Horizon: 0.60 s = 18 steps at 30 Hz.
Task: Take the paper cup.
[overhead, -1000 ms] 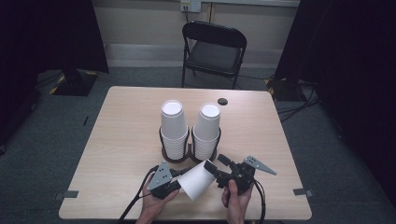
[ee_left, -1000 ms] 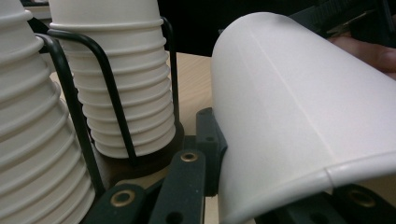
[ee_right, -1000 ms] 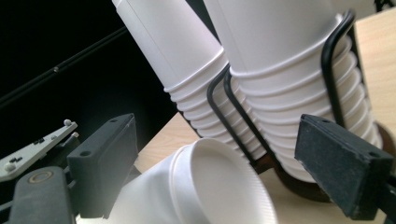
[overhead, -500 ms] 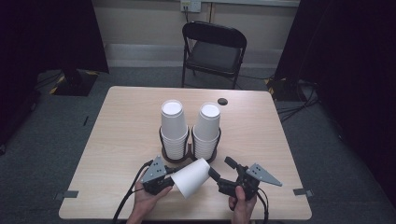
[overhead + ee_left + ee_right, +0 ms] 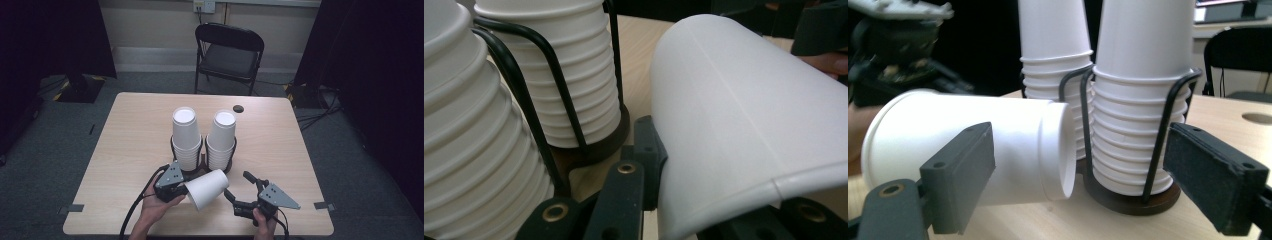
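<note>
A white paper cup (image 5: 207, 188) lies on its side in the air over the table's front edge, and my left gripper (image 5: 186, 190) is shut on its rim end. In the left gripper view the cup (image 5: 744, 125) sits between the jaws of the left gripper (image 5: 714, 210). My right gripper (image 5: 237, 184) stands open just right of the cup, its jaws apart and empty. Seen from the right gripper (image 5: 1088, 175), the cup's base (image 5: 1060, 150) points toward me, with the left gripper (image 5: 898, 45) behind it.
Two tall stacks of white cups (image 5: 186, 135) (image 5: 221, 137) stand upside down in a black wire holder (image 5: 202, 160) at mid-table, right behind both grippers. A small dark hole (image 5: 238, 108) is near the far edge. A black folding chair (image 5: 230, 52) stands beyond the table.
The right gripper has drawn back to the right and toward the front edge, away from the cup. The left gripper still holds the cup in nearly the same place.
</note>
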Available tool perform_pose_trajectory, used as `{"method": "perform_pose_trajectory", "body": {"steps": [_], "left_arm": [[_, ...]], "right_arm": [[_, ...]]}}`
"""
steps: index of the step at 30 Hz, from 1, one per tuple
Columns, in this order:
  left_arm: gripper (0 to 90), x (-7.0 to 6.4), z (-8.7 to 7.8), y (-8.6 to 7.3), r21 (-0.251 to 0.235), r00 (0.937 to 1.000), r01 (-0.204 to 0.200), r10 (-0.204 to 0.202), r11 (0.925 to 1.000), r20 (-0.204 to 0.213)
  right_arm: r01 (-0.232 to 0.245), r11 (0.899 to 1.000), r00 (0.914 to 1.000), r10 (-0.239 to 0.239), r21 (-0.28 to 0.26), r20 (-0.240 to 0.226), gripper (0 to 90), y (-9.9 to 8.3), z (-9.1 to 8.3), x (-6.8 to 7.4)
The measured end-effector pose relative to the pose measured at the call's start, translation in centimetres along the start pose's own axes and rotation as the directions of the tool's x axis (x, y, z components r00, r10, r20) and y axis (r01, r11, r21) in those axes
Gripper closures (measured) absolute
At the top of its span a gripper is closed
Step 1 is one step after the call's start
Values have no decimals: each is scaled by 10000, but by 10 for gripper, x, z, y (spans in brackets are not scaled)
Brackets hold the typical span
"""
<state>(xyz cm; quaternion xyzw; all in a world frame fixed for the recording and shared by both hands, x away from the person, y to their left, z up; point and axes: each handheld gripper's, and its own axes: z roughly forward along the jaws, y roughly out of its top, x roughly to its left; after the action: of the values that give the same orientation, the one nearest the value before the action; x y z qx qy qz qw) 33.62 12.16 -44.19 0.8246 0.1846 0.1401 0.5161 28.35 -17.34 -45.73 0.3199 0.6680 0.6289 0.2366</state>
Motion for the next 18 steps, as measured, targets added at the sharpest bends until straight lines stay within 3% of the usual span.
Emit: {"method": "perform_pose_trajectory", "body": {"steps": [4,5,7,12,15,18], "left_arm": [[857,2,0,4,242,9998,-22,18,9997,205],[857,2,2,6,582,9996,-141,127,9982,232],[857,2,3,8,844,9994,-252,233,9961,242],[857,4,4,11,991,9992,-327,302,9945,268],[857,6,7,15,1509,9982,-489,429,9873,427],[856,7,9,19,1830,9977,-565,486,9815,475]], "right_arm": [[769,9967,9968,-764,260,-229,127,1,1,4],[1181,9922,9928,-1172,396,-249,125,1,2,6],[1561,9861,9875,-1545,569,-303,125,2,4,9],[2153,9740,9755,-2111,708,-622,129,2,7,14],[2433,9666,9688,-2382,801,-683,129,1,8,16],[2944,9500,9549,-2882,1044,-709,138,1,8,18]]}}
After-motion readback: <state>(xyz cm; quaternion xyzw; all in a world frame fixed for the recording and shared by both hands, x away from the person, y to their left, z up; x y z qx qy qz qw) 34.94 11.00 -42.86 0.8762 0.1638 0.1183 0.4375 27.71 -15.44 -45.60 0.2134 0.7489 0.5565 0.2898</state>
